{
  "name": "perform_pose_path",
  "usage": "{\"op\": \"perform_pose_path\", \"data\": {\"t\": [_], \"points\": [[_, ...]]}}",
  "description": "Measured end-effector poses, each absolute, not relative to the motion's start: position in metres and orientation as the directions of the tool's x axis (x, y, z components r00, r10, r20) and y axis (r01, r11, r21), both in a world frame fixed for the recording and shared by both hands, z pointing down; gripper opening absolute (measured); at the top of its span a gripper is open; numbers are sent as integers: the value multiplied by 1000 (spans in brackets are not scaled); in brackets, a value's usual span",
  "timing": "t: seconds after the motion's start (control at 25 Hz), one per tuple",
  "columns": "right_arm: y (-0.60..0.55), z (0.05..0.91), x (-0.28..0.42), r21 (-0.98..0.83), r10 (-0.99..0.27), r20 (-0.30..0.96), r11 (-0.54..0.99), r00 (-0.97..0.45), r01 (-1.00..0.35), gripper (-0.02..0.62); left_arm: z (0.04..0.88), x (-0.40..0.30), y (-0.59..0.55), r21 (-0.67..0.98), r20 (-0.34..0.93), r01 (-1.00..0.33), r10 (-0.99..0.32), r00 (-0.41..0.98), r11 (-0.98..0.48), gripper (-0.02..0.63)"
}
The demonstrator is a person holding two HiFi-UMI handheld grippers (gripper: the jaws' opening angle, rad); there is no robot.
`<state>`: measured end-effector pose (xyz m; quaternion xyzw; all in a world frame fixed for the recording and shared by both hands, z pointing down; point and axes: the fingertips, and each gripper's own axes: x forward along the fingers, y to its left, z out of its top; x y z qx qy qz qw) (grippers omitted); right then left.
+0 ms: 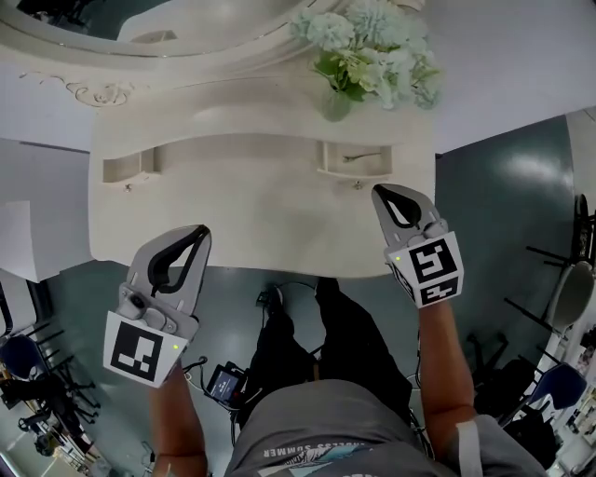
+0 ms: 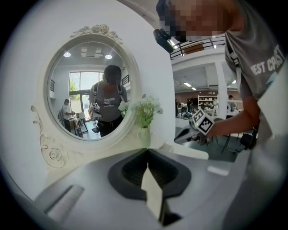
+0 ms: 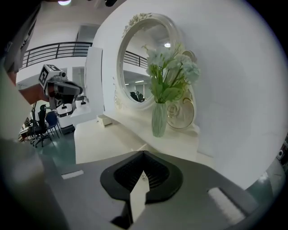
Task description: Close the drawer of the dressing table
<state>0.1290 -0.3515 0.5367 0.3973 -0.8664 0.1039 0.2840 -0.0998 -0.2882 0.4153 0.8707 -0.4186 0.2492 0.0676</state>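
1. At the far right of the table (image 1: 261, 224), under the raised back ledge, a small drawer (image 1: 354, 158) stands pulled out toward me. Its inside is open to view and its knob (image 1: 358, 185) is on the near face. Something thin lies in it, but I cannot tell what.
2. My right tongs (image 1: 384, 194) hover just beside that knob, a little to its right and not touching. Their jaws are together with nothing between them. I judge I hold them shut so the tip makes one blunt point for pushing the drawer front.
3. My left tongs (image 1: 198, 235) sit over the near left part of the table, well apart from the drawer. Their jaws are pressed together and empty, and parked there they leave the right side free.
4. A second drawer (image 1: 126, 168) at the far left also looks slightly out, though I am less sure of it.
5. The table between the tongs and the drawer front is bare, so a push away from me has an open path.
6. The vase (image 1: 337, 104) of flowers stands on the ledge just behind the drawer, with the mirror (image 1: 112, 19) beyond. I judge the push should stay low and stop at the ledge face.
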Motion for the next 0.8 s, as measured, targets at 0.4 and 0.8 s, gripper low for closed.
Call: {"op": "perform_pose_path", "data": {"t": [0.4, 0.8], "points": [[-349, 595, 124, 29, -584, 638, 670, -502, -742, 3, 443, -101, -297, -68, 504, -762, -681, 532, -645, 2], [-353, 636, 124, 58, -562, 690, 671, -456, -740, 72, 468, -103, -296, -47, 526, -762, -664, 531, -646, 2]]}}
